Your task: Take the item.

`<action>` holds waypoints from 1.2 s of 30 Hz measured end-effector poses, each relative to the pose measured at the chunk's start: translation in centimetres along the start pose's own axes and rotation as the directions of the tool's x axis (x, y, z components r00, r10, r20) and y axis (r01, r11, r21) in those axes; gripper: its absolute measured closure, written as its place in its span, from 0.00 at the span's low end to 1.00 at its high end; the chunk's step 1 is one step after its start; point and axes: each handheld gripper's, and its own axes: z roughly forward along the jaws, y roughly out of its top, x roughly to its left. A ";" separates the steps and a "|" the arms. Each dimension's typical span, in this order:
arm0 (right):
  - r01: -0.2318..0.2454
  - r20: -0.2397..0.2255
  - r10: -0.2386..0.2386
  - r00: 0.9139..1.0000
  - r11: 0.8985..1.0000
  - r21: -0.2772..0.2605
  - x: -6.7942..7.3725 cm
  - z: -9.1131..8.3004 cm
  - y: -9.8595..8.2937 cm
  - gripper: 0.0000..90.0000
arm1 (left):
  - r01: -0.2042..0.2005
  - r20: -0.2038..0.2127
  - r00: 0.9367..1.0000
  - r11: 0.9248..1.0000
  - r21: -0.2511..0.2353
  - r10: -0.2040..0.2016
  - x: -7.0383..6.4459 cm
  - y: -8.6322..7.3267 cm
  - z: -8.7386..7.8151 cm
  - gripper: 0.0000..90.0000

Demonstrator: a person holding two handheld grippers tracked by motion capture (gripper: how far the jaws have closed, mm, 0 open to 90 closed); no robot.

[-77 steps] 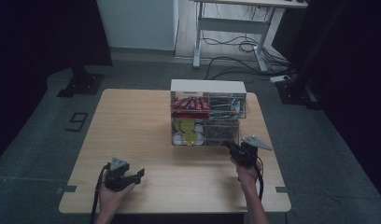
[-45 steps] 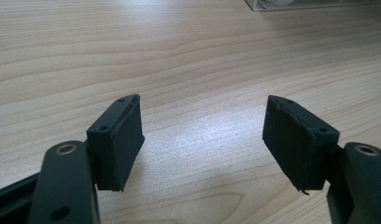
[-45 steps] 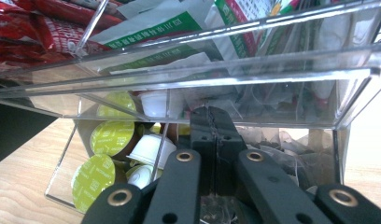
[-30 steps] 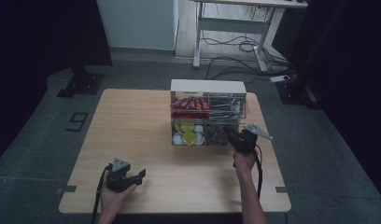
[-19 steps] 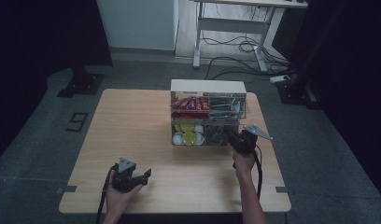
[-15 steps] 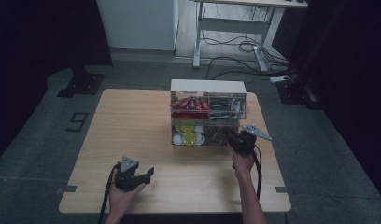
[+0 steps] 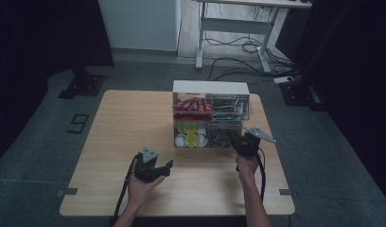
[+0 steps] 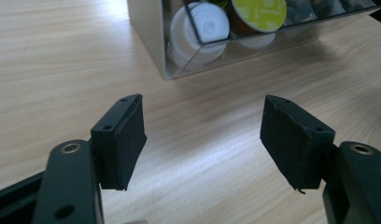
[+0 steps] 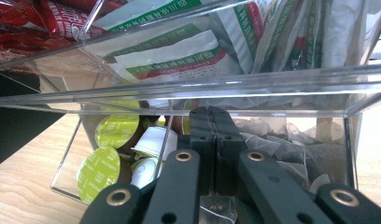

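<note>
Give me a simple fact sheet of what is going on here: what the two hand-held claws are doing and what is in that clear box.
Surface: wooden table
Container: clear organizer box with compartments
Upper compartments: red packets; green-and-white sachets
Lower compartments: yellow-green capsules and white capsules; clear-wrapped bags
Right gripper: jaws pressed together, tip inside the lower front of the box; whether it pinches anything cannot be told
Left gripper: jaws wide apart, empty, over bare table short of the box
</note>
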 end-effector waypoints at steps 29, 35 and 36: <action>-0.040 -0.007 0.040 0.999 0.998 -0.042 -0.8 -1.1 0.6 0.99 | -0.065 -0.033 0.997 0.997 -0.031 0.064 -3.1 4.2 4.1 0.35; -0.044 -0.011 0.043 0.999 0.998 -0.039 -0.8 -1.0 0.6 0.99 | -0.085 -0.049 0.995 0.996 -0.037 0.083 -3.8 5.0 5.2 0.35; -0.044 -0.013 0.044 0.999 0.998 -0.040 -0.8 -1.0 0.6 0.99 | -0.088 -0.051 0.995 0.995 -0.038 0.086 -3.9 5.1 5.3 0.35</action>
